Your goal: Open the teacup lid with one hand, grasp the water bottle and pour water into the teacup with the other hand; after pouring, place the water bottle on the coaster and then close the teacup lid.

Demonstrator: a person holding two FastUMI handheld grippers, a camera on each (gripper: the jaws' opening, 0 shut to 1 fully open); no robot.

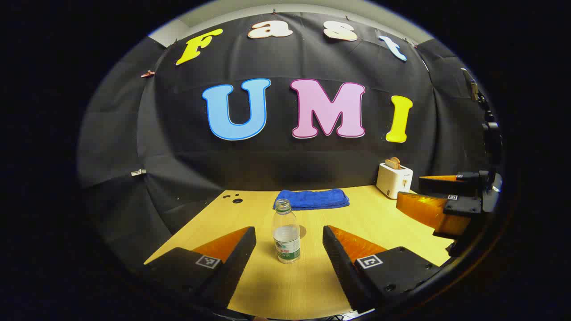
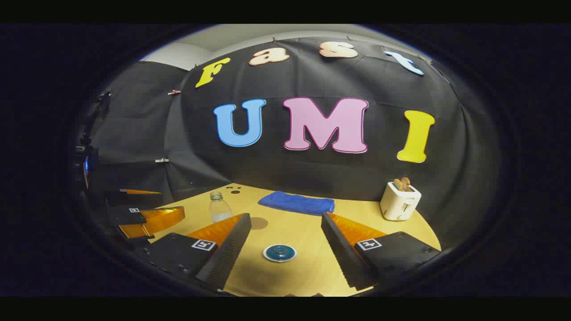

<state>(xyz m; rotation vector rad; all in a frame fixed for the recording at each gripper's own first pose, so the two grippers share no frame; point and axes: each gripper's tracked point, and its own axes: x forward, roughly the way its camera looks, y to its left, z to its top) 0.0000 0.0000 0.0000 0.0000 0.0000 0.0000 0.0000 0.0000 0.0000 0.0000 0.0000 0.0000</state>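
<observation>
clear plastic bottle (image 1: 286, 237), wood-look table (image 1: 312, 276).

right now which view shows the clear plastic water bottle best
The left gripper view: the clear plastic water bottle stands whole and upright between that gripper's open tongs, its open neck, water and label visible. In the right gripper view, the bottle appears farther off, its base hidden behind a tong.

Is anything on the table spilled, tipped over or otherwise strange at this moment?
Nothing stands out. The water bottle stands upright without a cap, the teacup lid sits flat, and the blue towel lies folded; no water on the table.
</observation>
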